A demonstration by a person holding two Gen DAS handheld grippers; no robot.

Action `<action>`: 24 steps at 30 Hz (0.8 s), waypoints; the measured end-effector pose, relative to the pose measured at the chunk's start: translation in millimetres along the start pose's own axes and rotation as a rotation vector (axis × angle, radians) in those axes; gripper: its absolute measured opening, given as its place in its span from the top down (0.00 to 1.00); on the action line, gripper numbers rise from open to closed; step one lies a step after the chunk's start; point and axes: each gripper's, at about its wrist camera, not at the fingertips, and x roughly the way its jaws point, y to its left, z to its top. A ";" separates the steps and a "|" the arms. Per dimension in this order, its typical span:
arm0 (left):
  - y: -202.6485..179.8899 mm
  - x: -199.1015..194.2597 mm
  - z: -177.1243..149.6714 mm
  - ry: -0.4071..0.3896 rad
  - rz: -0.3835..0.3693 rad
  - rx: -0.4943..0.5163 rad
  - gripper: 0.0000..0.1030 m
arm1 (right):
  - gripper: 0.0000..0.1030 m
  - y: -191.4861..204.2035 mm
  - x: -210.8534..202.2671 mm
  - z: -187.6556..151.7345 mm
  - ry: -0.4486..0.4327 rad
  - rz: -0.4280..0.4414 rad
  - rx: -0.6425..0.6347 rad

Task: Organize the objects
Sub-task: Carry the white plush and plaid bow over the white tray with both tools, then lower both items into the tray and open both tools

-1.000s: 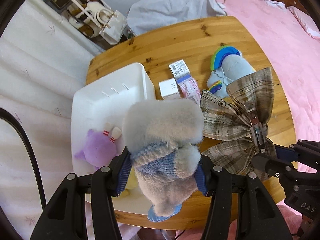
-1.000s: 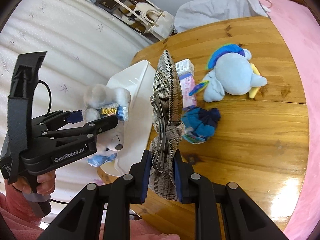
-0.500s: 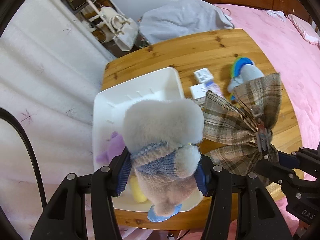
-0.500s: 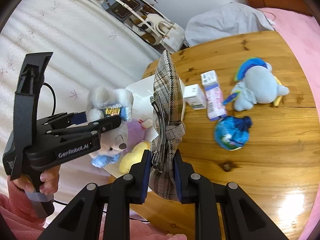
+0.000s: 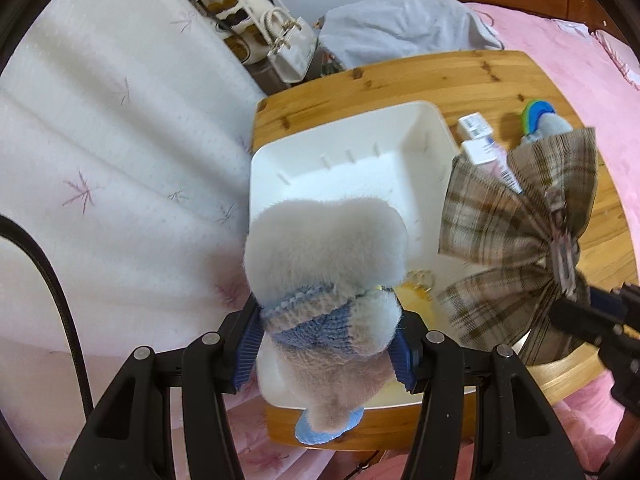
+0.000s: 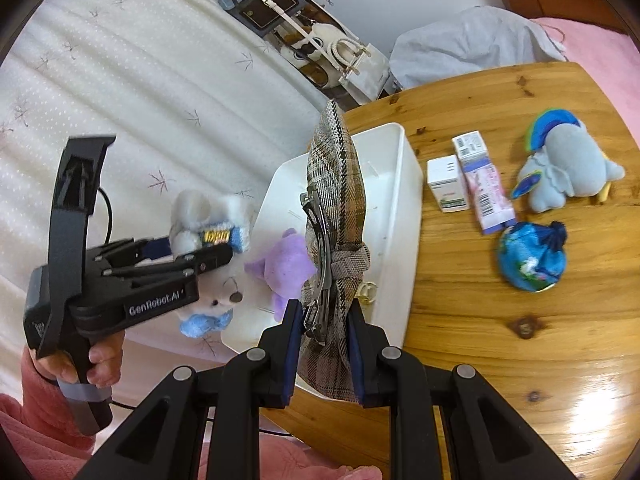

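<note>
My left gripper (image 5: pixel 326 344) is shut on a white plush bear in a blue knit sweater (image 5: pixel 324 256), held above the near left part of the white bin (image 5: pixel 352 136); bear and gripper also show in the right wrist view (image 6: pixel 208 232). My right gripper (image 6: pixel 322 344) is shut on a brown plaid bow hair clip (image 6: pixel 338 184), held upright over the bin's (image 6: pixel 400 184) near right side; the bow also shows in the left wrist view (image 5: pixel 516 236). A purple plush (image 6: pixel 286 268) and something yellow (image 5: pixel 416 300) lie in the bin.
On the wooden table (image 6: pixel 500 320) right of the bin lie a small white box (image 6: pixel 446 184), a pink carton (image 6: pixel 484 184), a blue pouch (image 6: pixel 532 260) and a blue pony plush (image 6: pixel 568 160). White curtain at left, handbags (image 6: pixel 320 52) behind, pink bed at right.
Both grippers have moved left with their loads. The bear and the bow now hang over the white bin instead of over the table beside it.
</note>
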 end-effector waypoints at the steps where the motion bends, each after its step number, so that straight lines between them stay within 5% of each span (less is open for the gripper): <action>1: 4.1 3.9 -3.5 0.009 0.005 0.005 0.43 | 0.79 0.9 2.3 0.1 0.001 -0.002 0.003; 24: 47.9 44.9 -24.7 0.087 -0.006 0.075 0.40 | 0.74 8.8 65.0 -3.1 0.030 -0.080 0.129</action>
